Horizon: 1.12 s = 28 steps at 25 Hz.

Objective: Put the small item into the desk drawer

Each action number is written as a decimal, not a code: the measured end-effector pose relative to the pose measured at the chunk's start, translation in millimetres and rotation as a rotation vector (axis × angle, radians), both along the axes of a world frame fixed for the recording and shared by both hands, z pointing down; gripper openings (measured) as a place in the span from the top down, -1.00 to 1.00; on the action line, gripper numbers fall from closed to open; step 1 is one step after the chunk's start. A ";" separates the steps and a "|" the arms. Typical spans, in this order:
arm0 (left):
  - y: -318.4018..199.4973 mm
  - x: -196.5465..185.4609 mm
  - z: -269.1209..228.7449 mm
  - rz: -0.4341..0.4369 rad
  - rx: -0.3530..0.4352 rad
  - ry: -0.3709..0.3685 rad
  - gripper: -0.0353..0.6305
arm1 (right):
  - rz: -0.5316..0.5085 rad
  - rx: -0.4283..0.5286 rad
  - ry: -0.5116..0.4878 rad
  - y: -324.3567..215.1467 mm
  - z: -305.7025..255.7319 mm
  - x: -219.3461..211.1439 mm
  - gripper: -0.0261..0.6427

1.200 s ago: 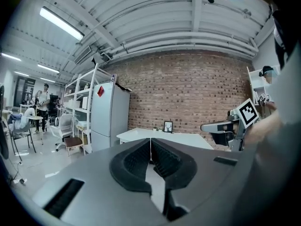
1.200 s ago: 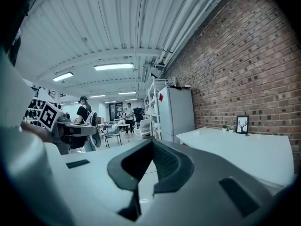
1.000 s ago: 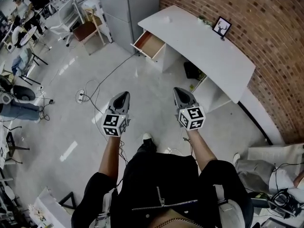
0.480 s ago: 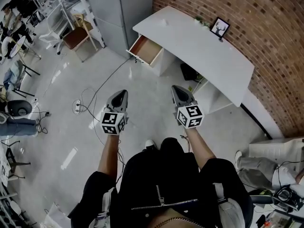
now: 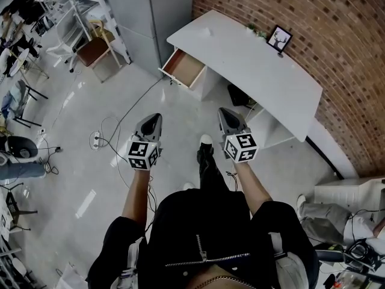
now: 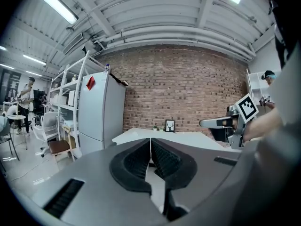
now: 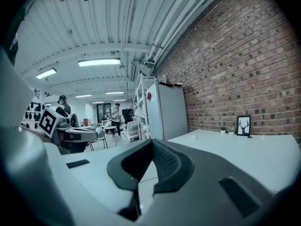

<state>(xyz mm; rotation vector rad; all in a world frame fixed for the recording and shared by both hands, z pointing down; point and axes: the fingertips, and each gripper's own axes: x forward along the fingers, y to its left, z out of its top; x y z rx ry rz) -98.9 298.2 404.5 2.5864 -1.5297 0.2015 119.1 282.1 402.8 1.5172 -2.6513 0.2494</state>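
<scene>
From above: the person has stepped closer to the smooth, curved white desk [image 5: 258,59] at upper right, one shoe [image 5: 206,142] now forward between the tongs. The left gripper [image 5: 152,120] and right gripper [image 5: 227,114] are both closed tight, holding nothing. The small item [image 5: 207,32], a pale speck, sits on the desk's left end, above the open drawer [image 5: 183,69] with its wood-brown inside; picking it up looks still ahead. Rough red brick wall [image 5: 337,35] behind

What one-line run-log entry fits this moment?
stage: short of desk | drawer: open | left tongs: shut, empty | right tongs: shut, empty | small item: on desk
</scene>
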 end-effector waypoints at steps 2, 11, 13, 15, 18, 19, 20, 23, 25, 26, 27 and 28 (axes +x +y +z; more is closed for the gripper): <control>-8.6 2.9 2.2 0.006 -0.003 -0.007 0.83 | 0.004 0.003 0.003 -11.0 1.6 2.0 0.90; -78.0 5.0 13.9 -0.020 -0.037 -0.015 0.83 | -0.004 -0.027 -0.013 -95.3 14.0 7.7 0.90; -100.2 8.0 14.9 -0.027 -0.039 -0.021 0.83 | -0.007 -0.027 -0.016 -120.3 14.9 10.8 0.90; -124.4 11.4 12.5 -0.036 -0.034 -0.024 0.83 | -0.014 -0.028 -0.016 -147.7 15.3 14.1 0.90; -162.3 18.8 7.0 -0.047 -0.029 -0.027 0.83 | -0.020 -0.021 -0.010 -193.3 11.2 21.0 0.90; -175.3 22.1 5.6 -0.048 -0.029 -0.028 0.83 | -0.019 -0.016 -0.010 -209.2 8.3 24.2 0.90; -188.4 25.3 4.4 -0.049 -0.030 -0.029 0.83 | -0.020 -0.012 -0.011 -224.8 5.2 27.0 0.90; -229.7 34.8 1.4 -0.057 -0.033 -0.028 0.83 | -0.029 -0.001 -0.009 -269.9 -2.5 34.5 0.90; -258.7 42.5 0.6 -0.063 -0.034 -0.023 0.83 | -0.038 0.000 -0.002 -299.6 -3.9 40.2 0.90; -273.5 46.4 0.4 -0.066 -0.035 -0.020 0.83 | -0.042 -0.001 0.001 -314.4 -3.9 43.0 0.90; -288.5 50.3 0.1 -0.068 -0.036 -0.019 0.83 | -0.045 -0.002 0.003 -329.1 -4.0 45.8 0.90; -303.3 54.1 -0.3 -0.070 -0.037 -0.019 0.83 | -0.048 -0.003 0.004 -343.3 -4.3 48.6 0.90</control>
